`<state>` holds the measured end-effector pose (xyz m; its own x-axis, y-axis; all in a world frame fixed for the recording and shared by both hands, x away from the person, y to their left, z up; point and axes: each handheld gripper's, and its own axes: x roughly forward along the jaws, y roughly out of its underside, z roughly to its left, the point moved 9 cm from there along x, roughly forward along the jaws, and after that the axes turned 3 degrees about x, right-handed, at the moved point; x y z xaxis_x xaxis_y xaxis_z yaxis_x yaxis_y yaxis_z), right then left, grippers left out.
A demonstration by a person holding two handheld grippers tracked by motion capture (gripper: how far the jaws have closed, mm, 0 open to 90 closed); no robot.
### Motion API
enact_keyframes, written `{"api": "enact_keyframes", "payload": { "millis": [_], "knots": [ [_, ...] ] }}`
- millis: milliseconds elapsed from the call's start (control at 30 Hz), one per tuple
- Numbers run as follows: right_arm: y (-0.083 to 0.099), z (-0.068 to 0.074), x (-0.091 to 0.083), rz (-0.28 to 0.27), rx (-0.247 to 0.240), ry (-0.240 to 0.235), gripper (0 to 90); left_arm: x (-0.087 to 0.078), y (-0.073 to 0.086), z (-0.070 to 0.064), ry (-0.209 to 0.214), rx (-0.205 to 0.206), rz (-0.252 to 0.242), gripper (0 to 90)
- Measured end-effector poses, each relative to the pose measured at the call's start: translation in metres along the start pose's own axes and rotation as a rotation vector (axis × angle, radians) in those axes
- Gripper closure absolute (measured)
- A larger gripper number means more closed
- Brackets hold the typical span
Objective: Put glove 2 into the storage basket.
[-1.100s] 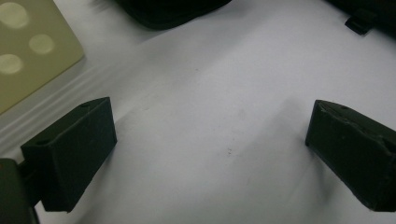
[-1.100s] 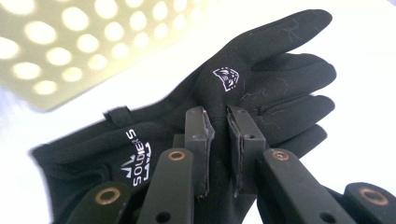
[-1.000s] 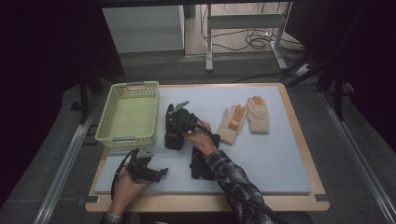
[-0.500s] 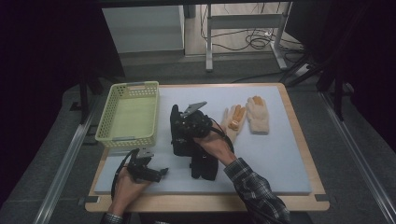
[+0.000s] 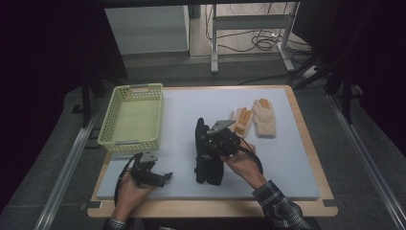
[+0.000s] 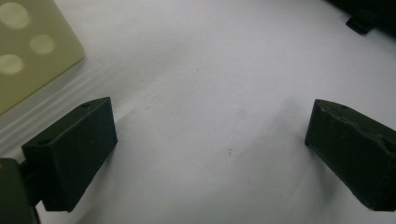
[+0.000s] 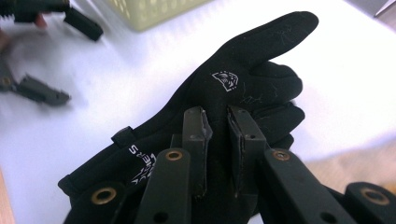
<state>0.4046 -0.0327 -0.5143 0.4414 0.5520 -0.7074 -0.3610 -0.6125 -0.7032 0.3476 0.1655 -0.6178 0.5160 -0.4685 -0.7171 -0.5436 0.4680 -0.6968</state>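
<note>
The yellow basket (image 5: 131,117) lay empty, so nothing was stowed. My right gripper (image 7: 217,140) had pinched the black glove (image 7: 233,91) mid-mat; both tan gloves (image 5: 256,117) remained. My left gripper (image 6: 210,140) rested open, empty.

high view: overhead, facing forward-down on the table (image 5: 297,158). gripper views: close, along their jaws. right one shares the yellow basket (image 7: 149,11) (image 5: 131,117).
</note>
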Motion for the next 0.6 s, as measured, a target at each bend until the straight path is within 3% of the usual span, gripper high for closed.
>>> {"api": "enact_keyframes", "payload": {
  "millis": [133,300,400,467,600],
  "knots": [
    [0.019,0.000,0.008,0.021,-0.007,0.031,74.3,0.000,0.000,0.000,-0.001,0.001,-0.001,2.4],
    [0.041,0.001,0.026,0.038,0.026,0.037,52.1,0.000,0.000,0.000,0.000,0.005,0.002,2.4],
    [0.048,0.000,0.033,0.034,0.046,0.032,45.2,0.000,0.000,0.000,0.000,0.005,0.003,2.4],
    [0.049,-0.001,0.032,0.032,0.049,0.032,44.5,0.000,0.000,0.000,0.000,0.005,0.003,2.4],
    [0.043,-0.006,0.015,0.001,0.060,0.035,43.0,0.000,0.000,0.000,0.000,0.005,0.003,2.4]
  ]
}}
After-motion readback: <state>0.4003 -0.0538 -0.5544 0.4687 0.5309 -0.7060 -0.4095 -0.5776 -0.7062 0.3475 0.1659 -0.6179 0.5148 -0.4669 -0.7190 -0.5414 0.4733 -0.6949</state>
